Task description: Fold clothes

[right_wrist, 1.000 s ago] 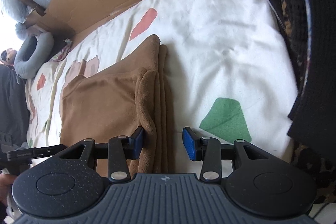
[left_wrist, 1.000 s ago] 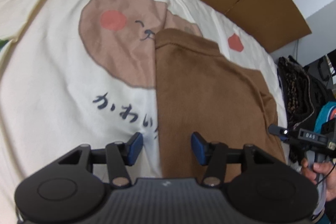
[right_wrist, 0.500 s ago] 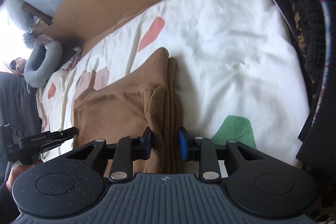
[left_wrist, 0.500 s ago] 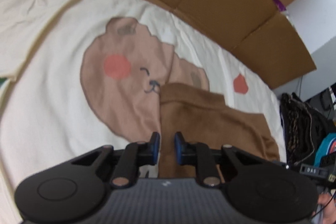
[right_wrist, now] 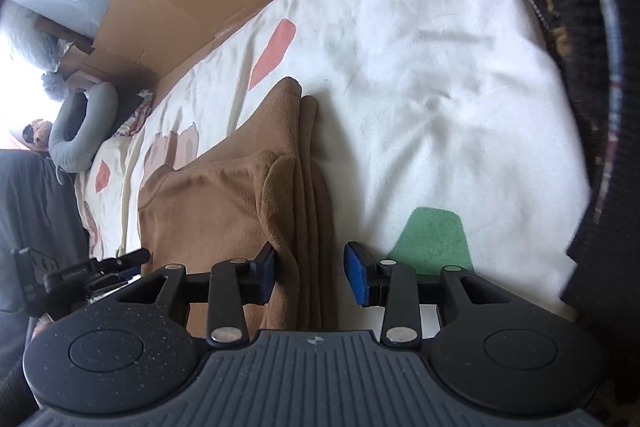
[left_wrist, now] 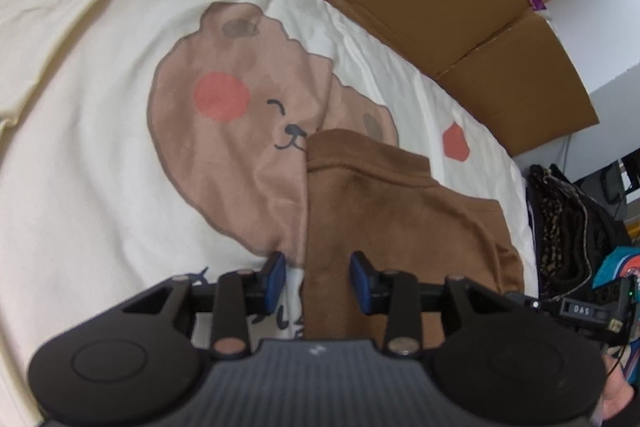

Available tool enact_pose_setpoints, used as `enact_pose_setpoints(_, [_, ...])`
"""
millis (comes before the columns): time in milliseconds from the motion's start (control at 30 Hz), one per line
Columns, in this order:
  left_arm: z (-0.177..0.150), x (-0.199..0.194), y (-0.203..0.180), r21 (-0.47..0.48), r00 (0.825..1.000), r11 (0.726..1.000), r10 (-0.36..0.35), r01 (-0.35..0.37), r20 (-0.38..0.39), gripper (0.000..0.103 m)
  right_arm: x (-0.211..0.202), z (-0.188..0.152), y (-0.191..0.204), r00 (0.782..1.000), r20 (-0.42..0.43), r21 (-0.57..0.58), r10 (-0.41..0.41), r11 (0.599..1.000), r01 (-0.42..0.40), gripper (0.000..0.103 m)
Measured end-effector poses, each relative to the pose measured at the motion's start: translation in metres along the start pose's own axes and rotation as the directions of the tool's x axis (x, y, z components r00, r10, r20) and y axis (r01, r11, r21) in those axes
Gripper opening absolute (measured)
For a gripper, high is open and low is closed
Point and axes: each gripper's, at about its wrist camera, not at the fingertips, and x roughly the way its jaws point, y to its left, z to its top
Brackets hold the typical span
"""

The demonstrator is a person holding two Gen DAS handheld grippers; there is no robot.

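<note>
We see the folded brown fleece garment (left_wrist: pixel 400 227) lying on the cream bear-print bedsheet (left_wrist: pixel 100 147). Our left gripper (left_wrist: pixel 318 281) and right gripper (right_wrist: pixel 310 275) have just been opening, their jaws loosely straddling its edges.

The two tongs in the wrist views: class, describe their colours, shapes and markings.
Both the left tongs and the right tongs have blue pads on black linkage arms with silver pivot screws. Each body is dark and ribbed, with a small pale emblem and a round disc at each side. The right one looks lightly speckled.
</note>
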Motion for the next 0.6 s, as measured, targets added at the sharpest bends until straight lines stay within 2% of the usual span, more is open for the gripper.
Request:
enact_pose_setpoints(267, [0.011,0.009,0.007,-0.031,0.998,0.998,-0.051,0.052,0.021,0.037,0.017,0.014,0.0,0.998,0.002,0.048,0.059,0.997,-0.059,0.042])
enact_pose_setpoints(300, [0.014,0.01,0.007,-0.038,0.998,0.997,-0.06,0.061,0.027,0.03,0.018,0.016,0.001,0.998,0.003,0.047,0.059,0.997,-0.059,0.041])
enact_pose_setpoints(333, [0.016,0.01,0.007,-0.036,0.997,0.997,-0.061,0.062,0.039,0.025,0.018,0.018,0.003,0.998,0.004,0.042,0.055,0.998,-0.055,0.033])
enact_pose_setpoints(367, [0.018,0.009,0.005,-0.028,0.997,0.998,-0.061,0.062,0.048,0.017,0.018,0.019,0.004,0.999,0.003,0.035,0.051,0.998,-0.051,0.029])
enact_pose_setpoints(400, [0.021,0.007,0.004,-0.02,0.996,0.998,-0.061,0.062,0.058,0.014,0.017,0.021,0.006,0.999,0.003,0.028,0.048,0.998,-0.048,0.028])
enact_pose_setpoints(500, [0.025,0.0,0.002,-0.011,0.993,0.997,-0.081,0.083,0.08,0.013,0.014,0.023,0.009,0.998,-0.001,0.011,0.056,0.998,-0.056,0.028])
enact_pose_setpoints(567, [0.026,0.0,0.003,-0.008,0.993,0.996,-0.091,0.092,0.069,0.012,0.013,0.023,0.007,0.998,-0.006,0.009,0.062,0.998,-0.062,0.029])
enact_pose_setpoints(600, [0.026,0.0,0.004,-0.01,0.994,0.996,-0.093,0.094,0.059,0.015,0.014,0.023,0.006,0.998,-0.009,0.013,0.063,0.998,-0.063,0.029])
